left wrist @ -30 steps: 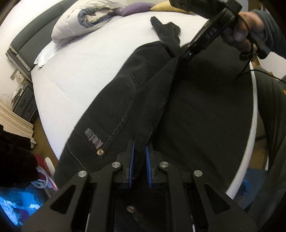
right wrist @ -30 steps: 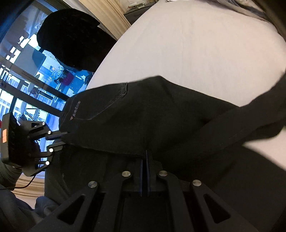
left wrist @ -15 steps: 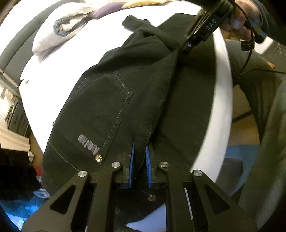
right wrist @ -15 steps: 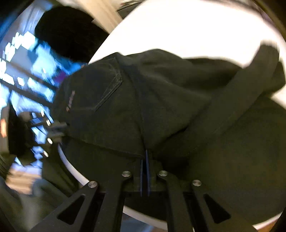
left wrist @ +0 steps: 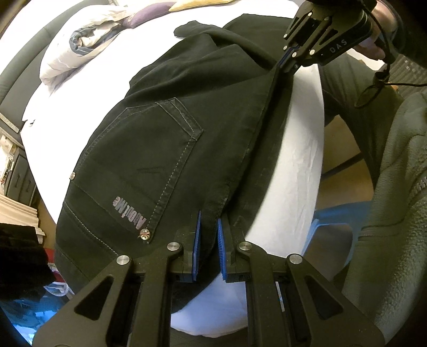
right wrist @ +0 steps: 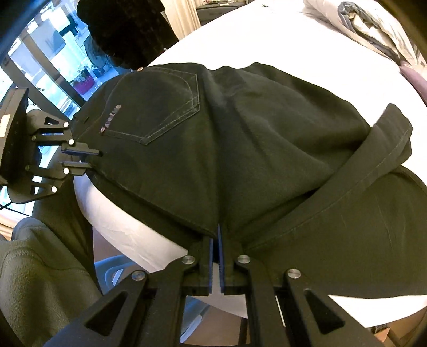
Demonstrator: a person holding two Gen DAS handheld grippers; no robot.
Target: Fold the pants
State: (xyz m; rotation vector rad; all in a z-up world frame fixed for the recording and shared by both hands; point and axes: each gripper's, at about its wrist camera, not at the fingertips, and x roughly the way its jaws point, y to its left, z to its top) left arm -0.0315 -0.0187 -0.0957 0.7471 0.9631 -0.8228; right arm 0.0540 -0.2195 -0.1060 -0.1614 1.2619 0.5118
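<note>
Black pants [left wrist: 170,138] lie folded lengthwise on a white bed [left wrist: 301,149], back pocket with a pink logo facing up. My left gripper [left wrist: 208,221] is shut on the folded edge near the waistband. My right gripper [right wrist: 215,232] is shut on the same edge further along, at the crotch. In the left wrist view the right gripper [left wrist: 283,62] shows at top right, a hand behind it. The right wrist view shows the left gripper [right wrist: 92,160] at the left, clamped on the waist of the pants [right wrist: 240,138]. A loose leg end [right wrist: 384,149] lies folded over on the right.
A rumpled white and grey duvet [left wrist: 88,45] and a purple pillow [left wrist: 149,18] sit at the far side of the bed. The person's grey-green sleeve and trousers [left wrist: 395,170] stand close against the near bed edge. A window [right wrist: 53,66] and dark clothing [right wrist: 128,29] are beyond.
Both grippers have carried the folded edge of the pants sideways toward the near edge of the bed. The pocket side now lies flatter, and white sheet shows beneath the held edge.
</note>
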